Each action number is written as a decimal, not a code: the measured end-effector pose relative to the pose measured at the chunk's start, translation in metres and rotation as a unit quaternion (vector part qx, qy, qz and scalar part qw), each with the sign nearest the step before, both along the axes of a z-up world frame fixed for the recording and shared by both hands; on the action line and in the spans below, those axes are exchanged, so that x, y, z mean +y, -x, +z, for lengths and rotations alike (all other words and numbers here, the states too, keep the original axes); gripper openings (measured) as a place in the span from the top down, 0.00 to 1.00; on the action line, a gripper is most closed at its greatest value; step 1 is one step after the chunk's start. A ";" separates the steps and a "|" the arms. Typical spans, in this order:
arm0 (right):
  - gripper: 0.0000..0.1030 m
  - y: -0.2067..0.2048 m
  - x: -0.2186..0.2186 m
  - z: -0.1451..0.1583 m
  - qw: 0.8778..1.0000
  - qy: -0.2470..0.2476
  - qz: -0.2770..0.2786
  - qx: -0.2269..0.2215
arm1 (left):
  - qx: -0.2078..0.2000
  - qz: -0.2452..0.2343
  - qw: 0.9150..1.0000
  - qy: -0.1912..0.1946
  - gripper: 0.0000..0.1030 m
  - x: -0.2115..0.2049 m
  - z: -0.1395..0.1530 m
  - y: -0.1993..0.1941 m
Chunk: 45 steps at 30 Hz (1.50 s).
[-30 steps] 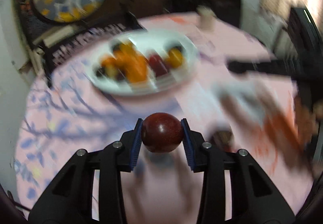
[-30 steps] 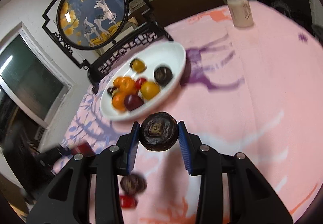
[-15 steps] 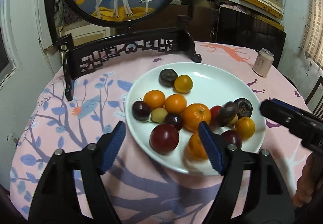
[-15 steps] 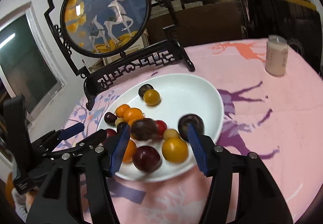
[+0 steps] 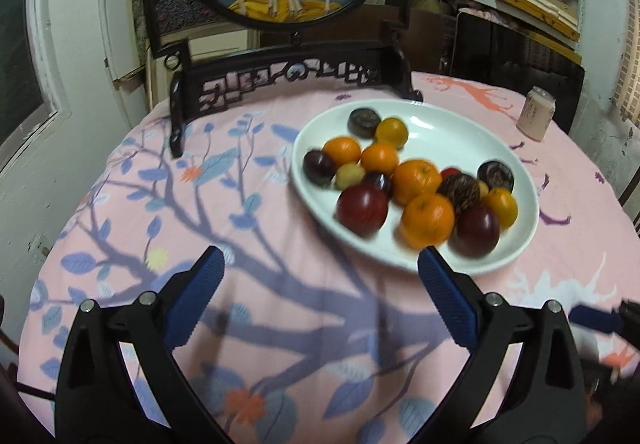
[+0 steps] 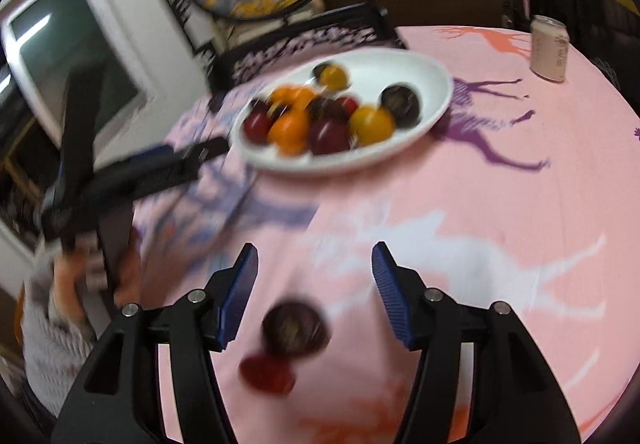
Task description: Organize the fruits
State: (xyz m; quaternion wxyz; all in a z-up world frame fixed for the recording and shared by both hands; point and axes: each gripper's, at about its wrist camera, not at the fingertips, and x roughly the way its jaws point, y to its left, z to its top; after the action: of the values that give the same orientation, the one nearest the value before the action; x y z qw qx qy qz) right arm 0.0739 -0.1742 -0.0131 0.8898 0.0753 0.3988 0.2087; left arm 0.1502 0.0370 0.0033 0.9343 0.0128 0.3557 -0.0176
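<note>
**Both grippers empty over the pink worktop, two fruits left to collect**

The left gripper, its jaws opening to full width with only the pink, branch-printed tablecloth between them, faces the white oval ceramic plate of oranges and plums, where the glossy dark-red plum it gripped a second ago now lies at the near edge. The right gripper, half open and empty, has likewise given up its wrinkled dark-brown round fruit and hangs above a similar dark fruit and a small red one on the worktop. These look light, smooth-skinned, bruisable and apt to roll; a gentle hold across the widest part should suit.
</note>
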 end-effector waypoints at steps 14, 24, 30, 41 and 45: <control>0.49 0.010 0.022 -0.027 0.998 0.055 0.001 0.022 | -0.014 0.023 1.000 0.010 0.02 0.016 0.007 0.034; 0.61 0.007 0.007 -0.020 0.999 0.031 -0.021 0.017 | -0.009 0.002 1.000 0.001 0.02 0.006 0.005 0.039; 0.61 -0.004 -0.051 -0.007 0.994 -0.013 -0.111 0.011 | 0.007 -0.123 0.992 0.019 0.02 -0.028 0.003 0.061; 0.61 0.002 -0.072 0.007 0.991 -0.059 -0.119 0.001 | -0.020 -0.311 0.943 -0.113 0.12 -0.111 -0.027 0.122; 0.61 0.001 -0.071 0.007 0.991 -0.061 -0.115 0.003 | 0.019 -0.334 0.940 -0.074 0.46 -0.112 -0.035 0.113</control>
State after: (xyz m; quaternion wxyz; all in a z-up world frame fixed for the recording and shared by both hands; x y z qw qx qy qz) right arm 0.0732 -0.2454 -0.0065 0.9006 0.1758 0.3762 0.1285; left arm 0.0369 -0.0751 -0.0313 0.8643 0.1993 0.3493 -0.3022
